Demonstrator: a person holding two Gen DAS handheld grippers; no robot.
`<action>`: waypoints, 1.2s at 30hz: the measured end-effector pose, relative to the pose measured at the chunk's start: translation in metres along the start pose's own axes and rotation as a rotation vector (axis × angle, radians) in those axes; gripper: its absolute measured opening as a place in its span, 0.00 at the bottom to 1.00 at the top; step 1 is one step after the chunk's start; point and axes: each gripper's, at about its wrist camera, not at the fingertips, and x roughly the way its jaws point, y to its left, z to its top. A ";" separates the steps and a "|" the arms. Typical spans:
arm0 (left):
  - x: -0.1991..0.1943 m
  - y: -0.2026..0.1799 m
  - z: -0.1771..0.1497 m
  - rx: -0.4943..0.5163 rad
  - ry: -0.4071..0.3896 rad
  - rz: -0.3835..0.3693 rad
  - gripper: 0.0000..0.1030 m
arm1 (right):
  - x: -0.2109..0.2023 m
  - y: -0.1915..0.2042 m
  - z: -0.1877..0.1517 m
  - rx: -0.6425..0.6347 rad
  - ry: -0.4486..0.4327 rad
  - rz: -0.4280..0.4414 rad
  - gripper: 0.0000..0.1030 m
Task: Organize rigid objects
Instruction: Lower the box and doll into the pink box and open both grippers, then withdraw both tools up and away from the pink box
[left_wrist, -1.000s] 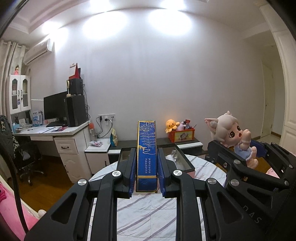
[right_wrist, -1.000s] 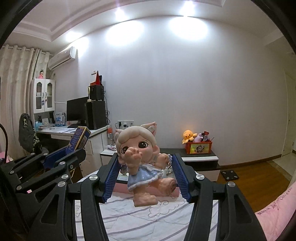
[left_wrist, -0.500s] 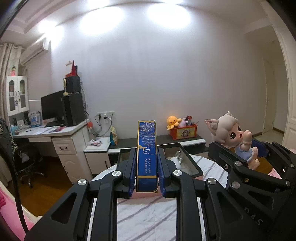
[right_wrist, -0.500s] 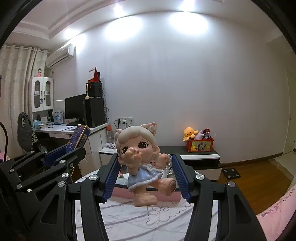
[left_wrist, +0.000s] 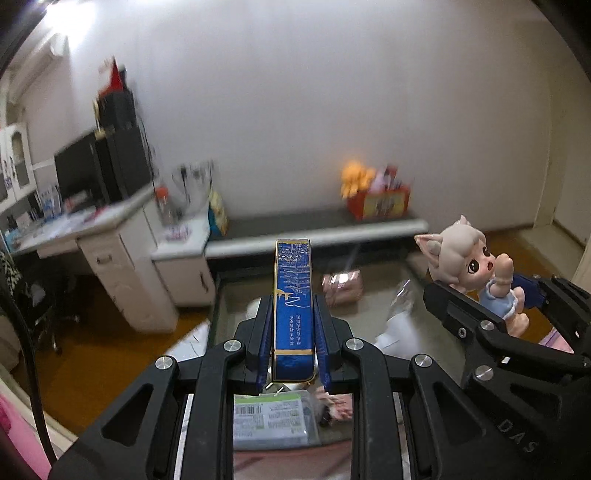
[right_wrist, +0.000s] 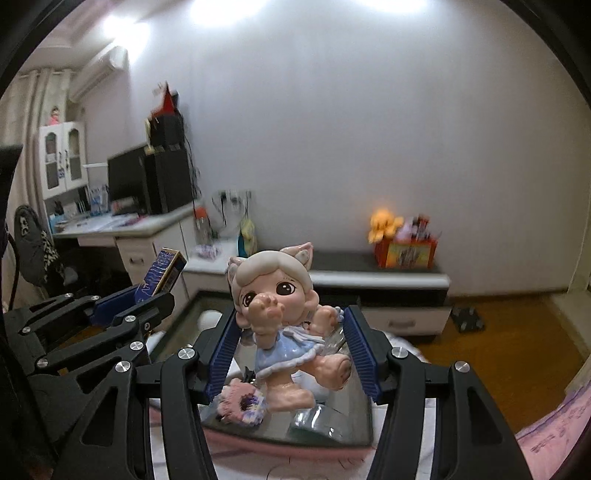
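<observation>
Left wrist view shows the left gripper clenched on a tall, narrow blue box with gold line art, its blue ribbed pads pressing both long sides and holding the box upright above a clear glass-walled bin. Inside that bin lie a white-and-green labelled packet just below the box, and farther back a pink wrapped package. To the right, the right gripper grasps a glossy ceramic doll figurine with cream hair, cat ears and a pale blue dress. Right wrist view confirms this: the figurine sits between the right gripper's blue pads, over the bin on the striped-cloth worktop.
</observation>
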 end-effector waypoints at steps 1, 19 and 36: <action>0.017 0.002 -0.001 -0.004 0.042 -0.007 0.20 | 0.015 -0.004 0.000 0.020 0.045 0.014 0.57; 0.064 0.031 -0.011 -0.095 0.157 0.043 0.74 | 0.109 -0.025 -0.026 0.101 0.283 0.062 0.71; -0.122 0.023 -0.047 -0.083 -0.160 0.058 0.95 | -0.070 0.006 -0.025 0.019 -0.004 0.038 0.86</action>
